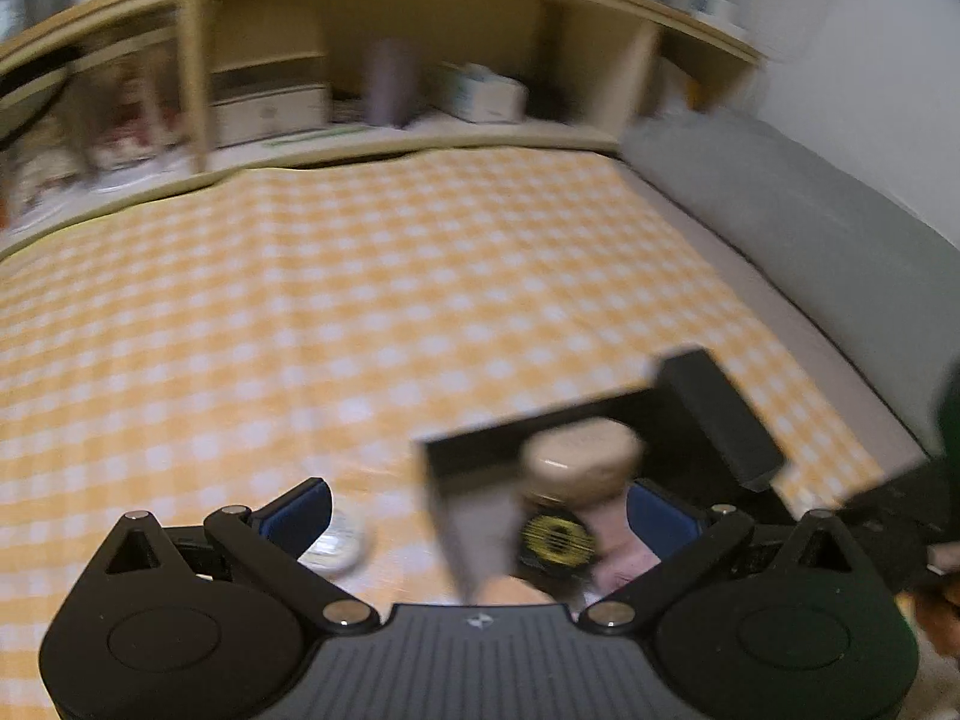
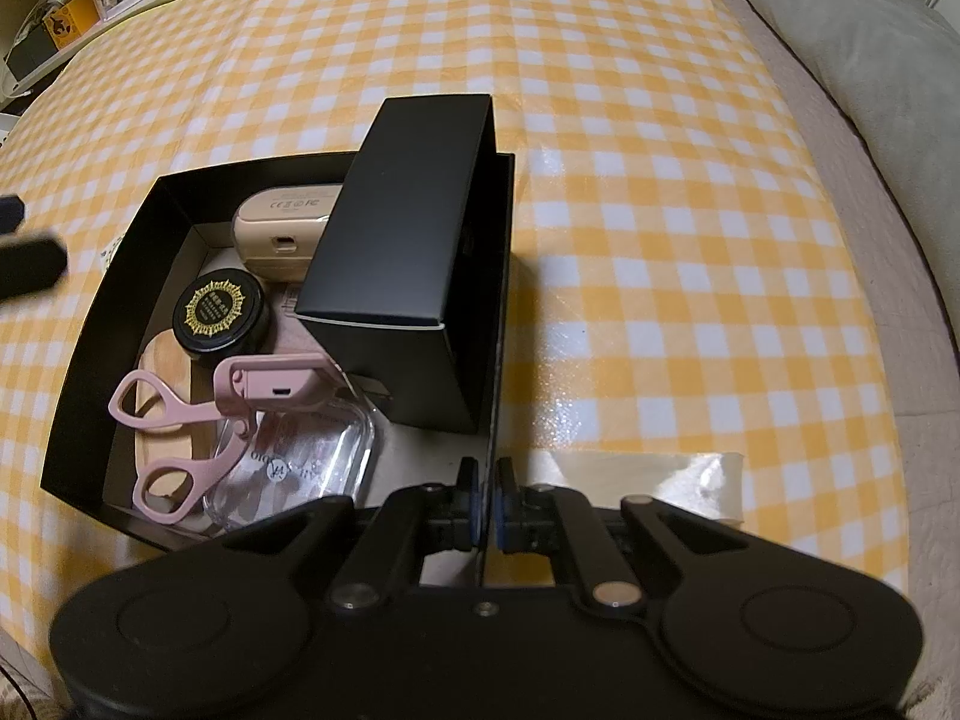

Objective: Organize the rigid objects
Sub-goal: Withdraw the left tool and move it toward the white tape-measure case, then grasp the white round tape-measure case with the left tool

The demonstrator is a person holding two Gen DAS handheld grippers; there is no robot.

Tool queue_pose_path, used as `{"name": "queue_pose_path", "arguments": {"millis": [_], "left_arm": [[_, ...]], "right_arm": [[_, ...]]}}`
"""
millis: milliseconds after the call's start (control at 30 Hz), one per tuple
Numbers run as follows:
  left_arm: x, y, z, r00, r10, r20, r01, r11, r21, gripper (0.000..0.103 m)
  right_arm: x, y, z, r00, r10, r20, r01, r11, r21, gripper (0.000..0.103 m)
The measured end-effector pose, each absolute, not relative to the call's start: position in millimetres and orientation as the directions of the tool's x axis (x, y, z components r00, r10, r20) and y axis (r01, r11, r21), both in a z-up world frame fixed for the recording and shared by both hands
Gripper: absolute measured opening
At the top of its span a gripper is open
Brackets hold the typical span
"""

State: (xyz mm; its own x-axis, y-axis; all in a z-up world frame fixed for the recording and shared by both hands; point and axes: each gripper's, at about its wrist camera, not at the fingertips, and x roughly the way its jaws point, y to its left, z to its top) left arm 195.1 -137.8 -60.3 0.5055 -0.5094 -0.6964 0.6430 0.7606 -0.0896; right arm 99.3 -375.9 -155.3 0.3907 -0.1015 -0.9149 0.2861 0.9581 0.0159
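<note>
A shallow black tray box (image 2: 96,324) sits on the yellow checked cloth. It holds a tall black carton (image 2: 402,252), a beige case (image 2: 276,228), a black round tin with a gold emblem (image 2: 219,309), pink scissor-like tool (image 2: 198,420), a clear plastic case (image 2: 300,468) and a wooden piece (image 2: 165,402). My right gripper (image 2: 487,504) is shut on the tray's near right wall. My left gripper (image 1: 480,510) is open and empty, above the tray's left edge (image 1: 474,438); the view is blurred. A small white round tin (image 1: 336,543) lies on the cloth by its left finger.
A wooden shelf unit (image 1: 372,90) with boxes stands behind the table. A grey cushion (image 2: 870,60) lies along the right side. A strip of clear tape (image 2: 648,474) sticks on the cloth near my right gripper.
</note>
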Motion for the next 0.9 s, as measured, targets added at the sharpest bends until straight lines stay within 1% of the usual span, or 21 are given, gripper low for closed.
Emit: {"name": "queue_pose_path", "arguments": {"millis": [133,300,333,367,400,500,567,633,800,900], "left_arm": [[222.1,-116.1,-68.3,0.553,-0.438,-0.709,0.551,0.831,-0.084,0.103],[246.5,-97.4,-89.3,0.519,-0.406,-0.752,0.444,0.88,-0.169,0.101],[249.3,-95.9,-93.7,0.516,-0.406,-0.754,0.431,0.884,-0.181,0.1],[250.1,-95.9,-97.6,0.516,-0.407,-0.753,0.429,0.884,-0.184,0.094],[252.0,-97.0,-101.4,0.515,-0.405,-0.756,0.438,0.882,-0.175,0.09],[253.2,-100.9,-111.1,0.524,-0.4,-0.752,0.512,0.853,-0.097,0.084],[250.8,-102.4,-118.8,0.525,-0.415,-0.744,0.58,0.813,-0.044,0.084],[250.7,-102.4,-126.3,0.503,-0.436,-0.746,0.632,0.774,-0.026,0.084],[251.0,-104.5,-141.0,0.489,-0.46,-0.741,0.691,0.723,0.008,0.084],[254.2,-108.9,-149.2,0.491,-0.44,-0.751,0.702,0.71,0.043,0.083]], "right_arm": [[99.2,-375.7,-155.4,0.39,-0.103,-0.915,0.286,0.958,0.014,0.005],[99.1,-375.0,-155.4,0.39,-0.102,-0.915,0.286,0.958,0.015,0.005],[99.2,-374.5,-155.8,0.39,-0.103,-0.915,0.286,0.958,0.015,0.005],[99.0,-374.7,-155.4,0.391,-0.103,-0.915,0.286,0.958,0.014,0.005],[99.0,-374.4,-155.4,0.392,-0.105,-0.914,0.285,0.959,0.012,0.005],[98.8,-375.6,-154.8,0.391,-0.101,-0.915,0.285,0.959,0.016,0.005],[98.8,-375.2,-155.3,0.389,-0.1,-0.916,0.285,0.958,0.017,0.005],[99.6,-374.5,-155.9,0.386,-0.101,-0.917,0.282,0.959,0.013,0.005],[100.0,-376.6,-156.6,0.382,-0.1,-0.919,0.276,0.961,0.01,0.005],[100.9,-377.6,-158.3,0.38,-0.099,-0.92,0.274,0.962,0.01,0.005]]}}
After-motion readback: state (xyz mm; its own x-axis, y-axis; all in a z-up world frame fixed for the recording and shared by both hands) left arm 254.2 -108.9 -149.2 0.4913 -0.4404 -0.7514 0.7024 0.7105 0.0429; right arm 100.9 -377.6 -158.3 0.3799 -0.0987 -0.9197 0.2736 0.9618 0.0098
